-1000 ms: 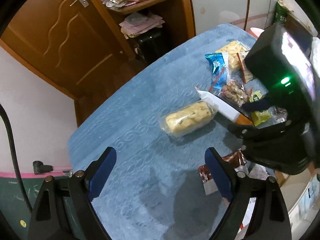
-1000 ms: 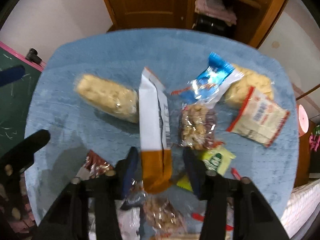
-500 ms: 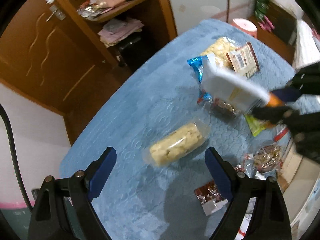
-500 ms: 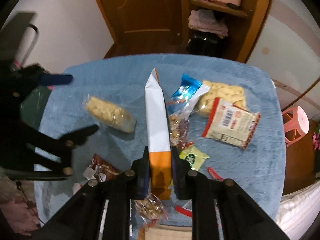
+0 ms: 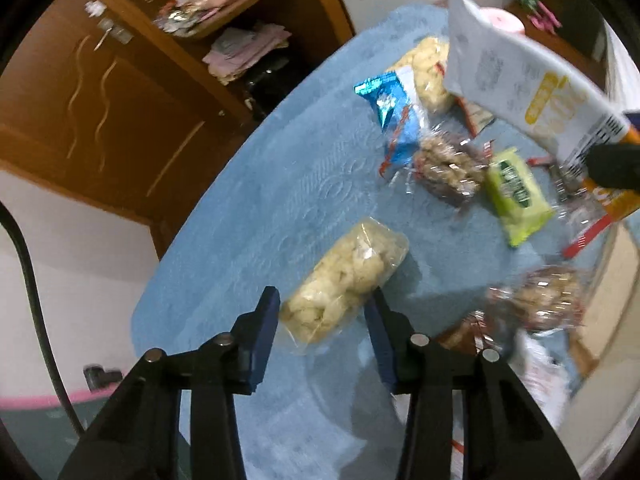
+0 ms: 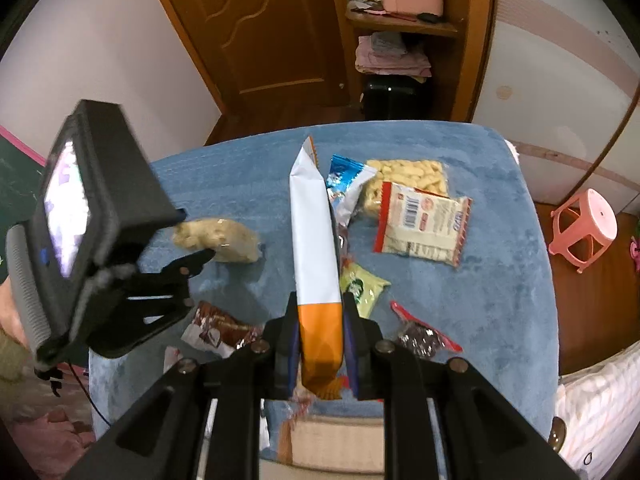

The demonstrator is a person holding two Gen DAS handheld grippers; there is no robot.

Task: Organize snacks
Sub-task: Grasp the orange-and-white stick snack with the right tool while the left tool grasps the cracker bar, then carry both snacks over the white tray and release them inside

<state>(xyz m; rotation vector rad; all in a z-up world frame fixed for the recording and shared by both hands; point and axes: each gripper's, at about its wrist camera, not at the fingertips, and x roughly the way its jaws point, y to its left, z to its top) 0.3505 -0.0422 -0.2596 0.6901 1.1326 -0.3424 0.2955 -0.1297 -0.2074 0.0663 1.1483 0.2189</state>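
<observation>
My right gripper [image 6: 320,316] is shut on the orange end of a long white and orange snack bag [image 6: 314,240], held above the blue table; the bag also shows in the left wrist view [image 5: 532,96]. My left gripper [image 5: 322,320] is open around a clear pack of pale yellow puffs [image 5: 346,280], one finger on each side of its near end; the pack lies on the cloth and also shows in the right wrist view [image 6: 220,240]. The left gripper shows there too [image 6: 192,240].
On the blue tablecloth [image 5: 280,184] lie a blue wrapper [image 5: 390,116], a nut pack [image 5: 448,168], a green packet [image 5: 516,192], a red-edged white bag [image 6: 422,224] and brown packets [image 6: 216,328]. A cardboard box [image 6: 336,444] sits at the near edge. A pink stool [image 6: 584,228] stands right.
My left gripper has moved forward and narrowed around the puff pack. My right gripper has lifted the white and orange bag higher and pulled back.
</observation>
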